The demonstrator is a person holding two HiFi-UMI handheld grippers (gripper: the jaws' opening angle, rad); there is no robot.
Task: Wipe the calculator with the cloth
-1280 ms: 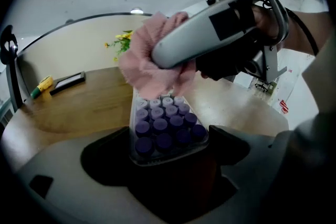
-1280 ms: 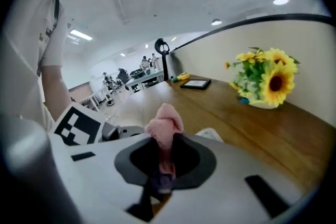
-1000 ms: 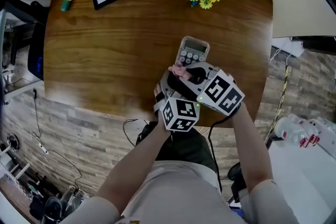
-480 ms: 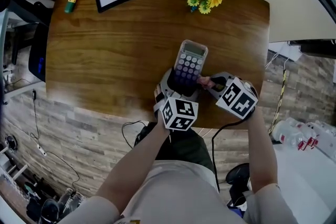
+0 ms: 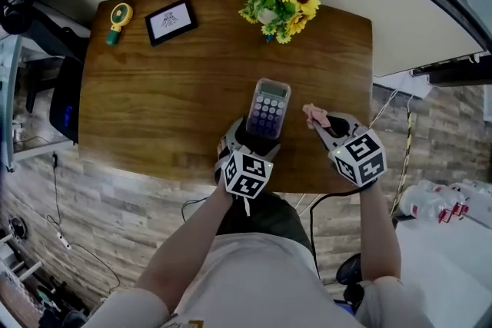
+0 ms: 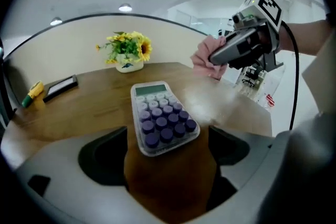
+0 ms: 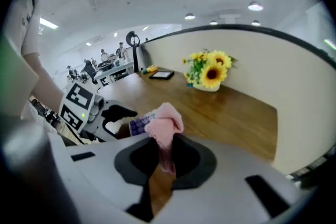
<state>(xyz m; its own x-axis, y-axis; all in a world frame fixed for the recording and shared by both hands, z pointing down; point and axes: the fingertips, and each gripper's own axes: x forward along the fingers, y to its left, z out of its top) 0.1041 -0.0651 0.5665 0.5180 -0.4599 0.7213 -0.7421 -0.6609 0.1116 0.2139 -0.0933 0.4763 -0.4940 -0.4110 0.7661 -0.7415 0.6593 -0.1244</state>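
Your left claw [image 5: 260,138] sits wide around the near end of the grey purple-keyed calculator [image 5: 267,107] lying flat on the wooden tabletop [image 5: 169,96]. Your right claw [image 5: 327,124] pinches the crumpled pink cloth [image 5: 314,114] just beside it.

The right gripper [image 5: 320,124] has carried the cloth [image 5: 314,114] rightward off the calculator [image 5: 268,106].

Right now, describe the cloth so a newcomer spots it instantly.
At the brown wooden table, look near the front edge, right of the purple-keyed calculator. The crumpled pink cloth is pinched in the right tongs, the only soft pink thing there.
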